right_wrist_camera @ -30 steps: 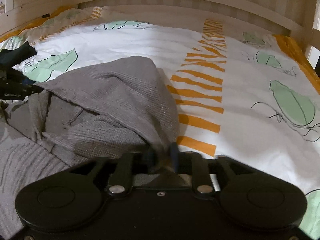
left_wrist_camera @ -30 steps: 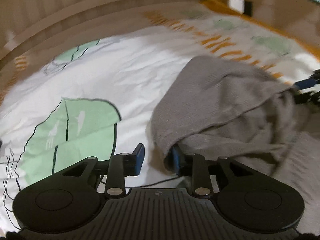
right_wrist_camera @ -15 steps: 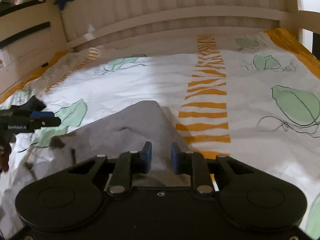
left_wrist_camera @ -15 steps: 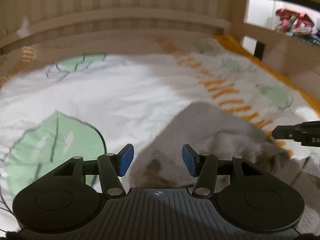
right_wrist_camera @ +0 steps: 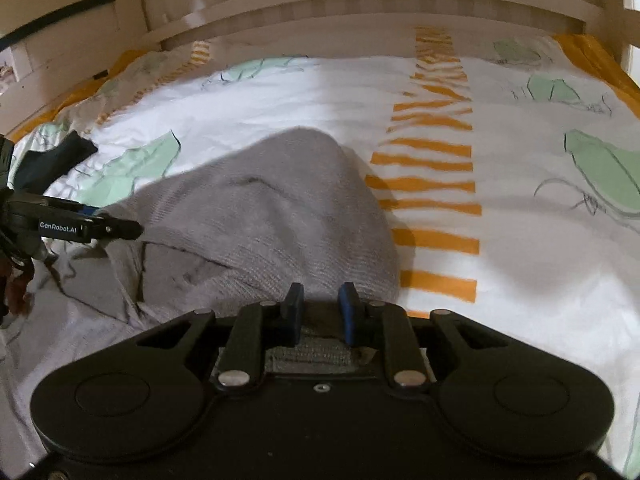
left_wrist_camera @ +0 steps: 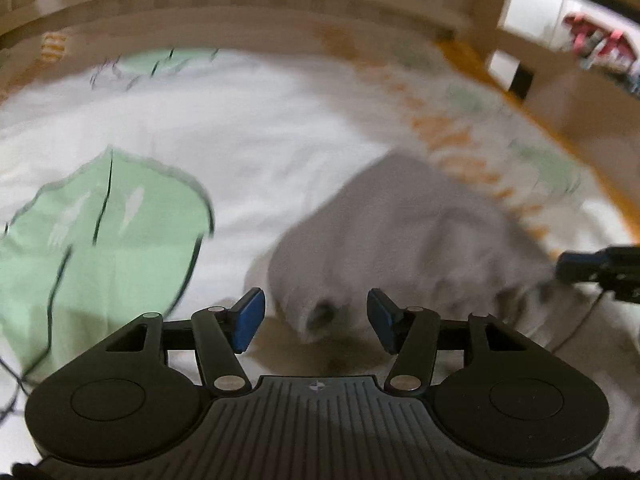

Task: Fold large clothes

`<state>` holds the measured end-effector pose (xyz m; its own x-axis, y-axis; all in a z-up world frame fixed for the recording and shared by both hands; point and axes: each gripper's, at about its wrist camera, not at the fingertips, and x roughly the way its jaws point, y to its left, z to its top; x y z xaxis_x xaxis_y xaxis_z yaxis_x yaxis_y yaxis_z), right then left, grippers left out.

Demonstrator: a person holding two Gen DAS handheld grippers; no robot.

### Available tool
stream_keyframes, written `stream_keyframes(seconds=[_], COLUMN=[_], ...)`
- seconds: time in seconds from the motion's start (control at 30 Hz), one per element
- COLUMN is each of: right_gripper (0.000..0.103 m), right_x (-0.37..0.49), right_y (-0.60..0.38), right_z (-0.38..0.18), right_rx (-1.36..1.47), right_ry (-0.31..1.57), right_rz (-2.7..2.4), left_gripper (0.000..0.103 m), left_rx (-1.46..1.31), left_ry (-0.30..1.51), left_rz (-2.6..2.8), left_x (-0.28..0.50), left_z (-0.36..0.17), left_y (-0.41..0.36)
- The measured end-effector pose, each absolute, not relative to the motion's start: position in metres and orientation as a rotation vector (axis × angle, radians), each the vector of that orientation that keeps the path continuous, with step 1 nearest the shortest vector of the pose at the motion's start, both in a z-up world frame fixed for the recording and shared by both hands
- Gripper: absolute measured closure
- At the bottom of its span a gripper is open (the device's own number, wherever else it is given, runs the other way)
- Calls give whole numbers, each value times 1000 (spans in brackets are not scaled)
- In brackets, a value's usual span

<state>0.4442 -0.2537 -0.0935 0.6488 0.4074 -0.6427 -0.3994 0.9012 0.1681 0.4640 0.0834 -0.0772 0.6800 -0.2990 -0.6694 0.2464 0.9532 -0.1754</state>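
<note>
A grey knitted garment (right_wrist_camera: 264, 216) lies folded over on the bed. In the blurred left wrist view it (left_wrist_camera: 404, 232) lies just ahead of my left gripper (left_wrist_camera: 316, 312), which is open and empty above its near edge. My right gripper (right_wrist_camera: 320, 304) is partly open, its blue pads apart, with grey fabric lying under and between the fingers but not pinched. The left gripper also shows in the right wrist view (right_wrist_camera: 120, 228) at the garment's left edge. The right gripper's tip shows at the right edge of the left wrist view (left_wrist_camera: 592, 268).
The bed cover (right_wrist_camera: 280, 92) is white with green leaves and an orange striped band (right_wrist_camera: 432, 168). A wooden bed rail (right_wrist_camera: 360, 4) runs along the far side. A dark cloth (right_wrist_camera: 52, 156) lies at far left.
My left gripper let go of the garment corner, opened wide and lifted back. My right gripper opened off the fabric it pinched and rose. The grey fold now lies on the bed.
</note>
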Motion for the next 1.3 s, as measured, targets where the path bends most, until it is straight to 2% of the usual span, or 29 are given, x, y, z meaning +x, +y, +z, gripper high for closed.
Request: stream_keyframes(seconds=[0.1,0.17,0.2,0.47,0.83,0.87,0.9,0.93,0.97,1.3], right_gripper=[63,50,49,44,43,44,48,73,90,92], right_x=[454,467,475,534,566,566,565,565,563,503], right_y=[-260,-263,-264,-257,-246,-245,-245,-244,-243,-246], right_z=[-77,-71,-69,-78,-118,-119,-120,-119,-117,-65], right_rx=[66,93,103,163,274,273,265,255,240,104], right_ry=[692,685,687,736,849,851,848,843,835,610], right_rz=[467,464,463,455,478,481,482,483,477,540], left_gripper=[43,42,42,42,42,57,80,92,98,98], left_rx=[-98,-76,-62,-34,20,24,26,26,38,92], left_ry=[715,720,728,824,946,945,938,922,902,576], left_rz=[-322,-327,-333,-363,-385,-397,-407,-414,-402,-432], left_x=[474,490,497,551,573,574,573,571,567,471], left_z=[-57,-51,-51,-80,-115,-114,-112,-109,-105,-67], left_y=[82,76,72,46,38,38,39,39,38,45])
